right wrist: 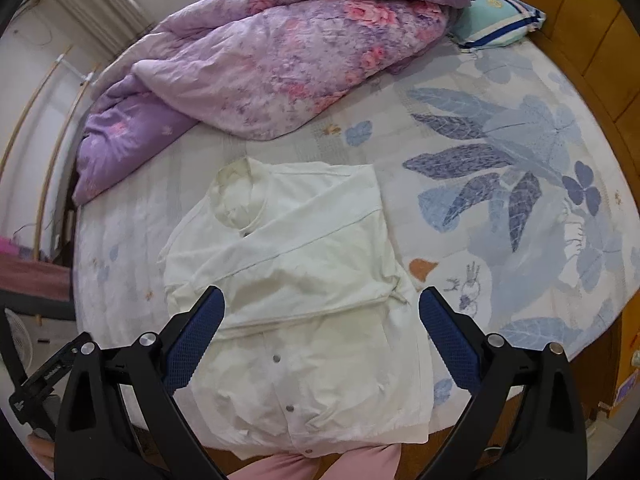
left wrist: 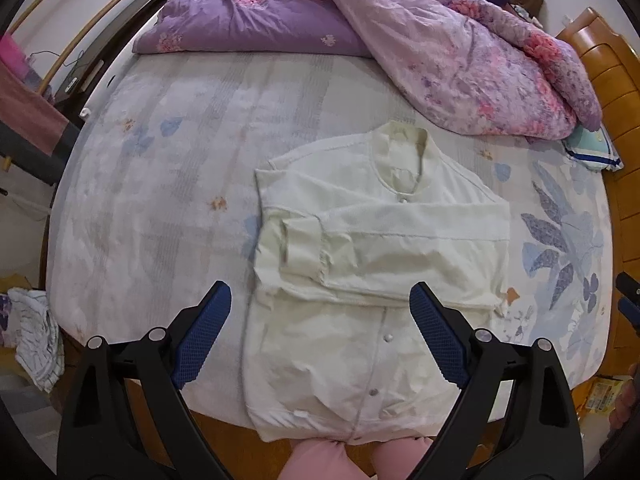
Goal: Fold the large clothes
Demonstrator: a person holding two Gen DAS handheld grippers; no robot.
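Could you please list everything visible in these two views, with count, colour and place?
Jacket: one, white, flat on the bed's near edge, sleeves folded across the chest.
Bed sheet: one, pale with blue leaf print, under the jacket.
Quilt: one, purple and pink floral, bunched at the far side.
Pillow: one, mint with blue stripes, by the headboard.
Headboard: one, wooden, far right.
Cloth: one, pale, on the floor left.
Left claw: open above the jacket.
Right claw: open above the jacket.
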